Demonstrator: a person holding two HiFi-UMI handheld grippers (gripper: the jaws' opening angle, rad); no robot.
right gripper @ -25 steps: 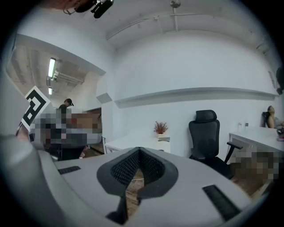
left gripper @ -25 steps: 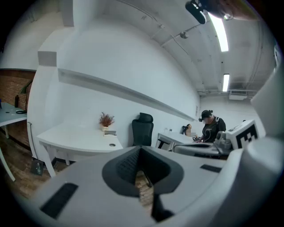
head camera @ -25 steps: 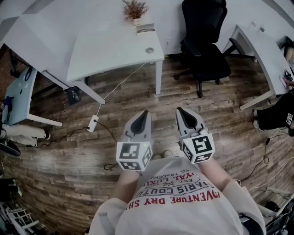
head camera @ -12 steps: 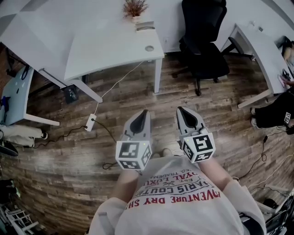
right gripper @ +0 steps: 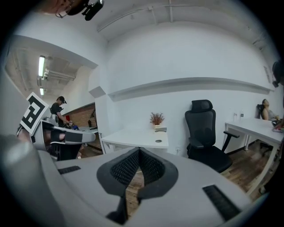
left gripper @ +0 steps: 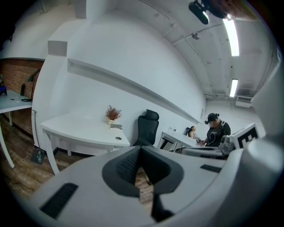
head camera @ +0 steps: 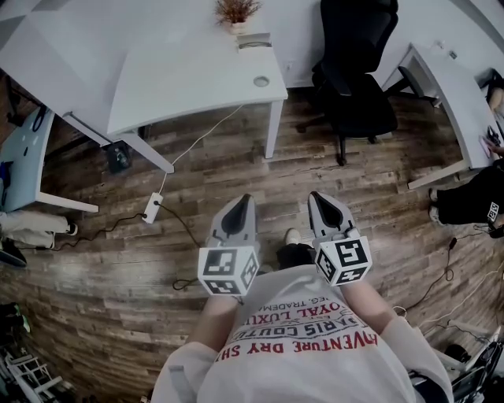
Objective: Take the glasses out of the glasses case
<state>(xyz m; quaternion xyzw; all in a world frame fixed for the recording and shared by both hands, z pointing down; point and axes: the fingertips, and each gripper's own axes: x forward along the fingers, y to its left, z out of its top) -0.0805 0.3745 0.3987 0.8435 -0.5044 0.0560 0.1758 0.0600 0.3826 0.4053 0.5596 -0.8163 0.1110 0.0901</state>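
Floorboards (head camera: pixel 378 189) of dark wood stretch between the person and the white desk (head camera: pixel 181 86), crossed by a power strip (head camera: pixel 150 209) and its cable near the desk leg. On the desk's far edge stands a potted plant (head camera: pixel 236 11). Just beside the pot lies a low flat item (head camera: pixel 253 39), too small to tell whether it is the glasses case. A round cable hole (head camera: pixel 261 81) sits nearer the front corner. A black office chair (head camera: pixel 358 86) stands right of the desk, and beyond it a second white desk (head camera: pixel 449 86). Both tools are held close to the chest above the printed shirt (head camera: pixel 307 338), well apart from the desk. The left gripper (head camera: pixel 246 199) and the right gripper (head camera: pixel 314 195) point forward side by side, each with its jaws pressed together at the tips and nothing between them. Only the head view shows the strip on the floor and a shoe (head camera: pixel 293 236) between the two tools. The left gripper view adds a standing person in a headset (left gripper: pixel 216 128) by the second desk and ceiling strip lights (left gripper: pixel 231 35). The right gripper view adds a brick wall (right gripper: pixel 84 116) and a capped person (right gripper: pixel 57 106) off to the left.
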